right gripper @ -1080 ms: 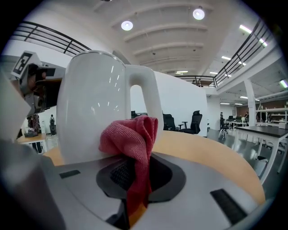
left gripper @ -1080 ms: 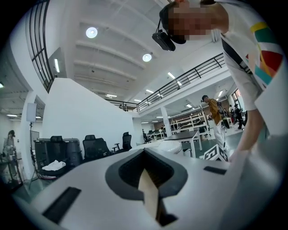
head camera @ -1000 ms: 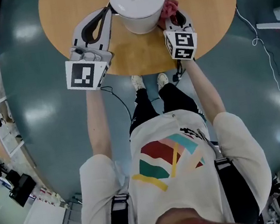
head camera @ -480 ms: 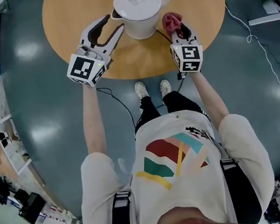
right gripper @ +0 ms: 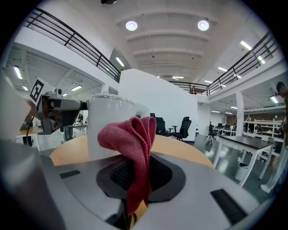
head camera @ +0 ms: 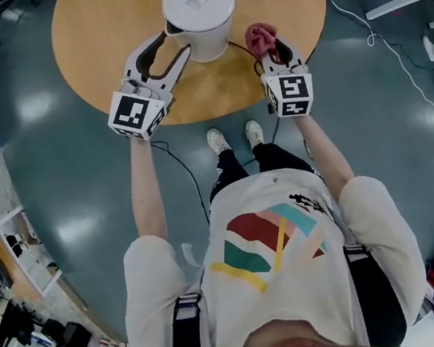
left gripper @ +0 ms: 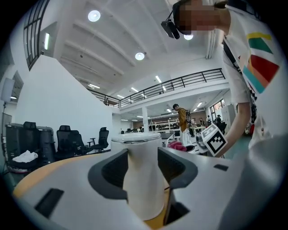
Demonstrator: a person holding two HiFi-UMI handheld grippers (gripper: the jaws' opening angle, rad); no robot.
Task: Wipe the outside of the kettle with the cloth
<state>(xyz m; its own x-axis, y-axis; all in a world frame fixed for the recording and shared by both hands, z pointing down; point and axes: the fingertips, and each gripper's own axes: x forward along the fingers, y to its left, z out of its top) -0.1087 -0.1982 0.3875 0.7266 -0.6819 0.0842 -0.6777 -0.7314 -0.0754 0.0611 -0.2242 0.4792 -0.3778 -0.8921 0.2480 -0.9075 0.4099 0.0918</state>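
A white kettle [head camera: 196,6] stands on the round wooden table [head camera: 99,33]. My left gripper [head camera: 175,44] is at its left side, level, and its jaws have just been opening. In the left gripper view the kettle [left gripper: 141,188] fills the gap between the fingers, which stand apart from it; my left gripper [left gripper: 143,157] is open. To the right of the kettle, my right gripper [head camera: 266,44] is shut on a red cloth [head camera: 261,35]. The cloth [right gripper: 135,134] bunches above the jaws of my right gripper [right gripper: 135,168], a little off the kettle [right gripper: 108,126].
A black cord [head camera: 245,49] runs along the table by the kettle's base. The person's feet [head camera: 232,136] are at the table's near edge. A white cable [head camera: 379,39] and white furniture [head camera: 393,1] lie on the grey floor at right. Office chairs [left gripper: 67,139] stand beyond the table.
The left jaws have opened off the kettle's side. The right gripper with the cloth has come away from the kettle and drawn back toward the table's near edge.
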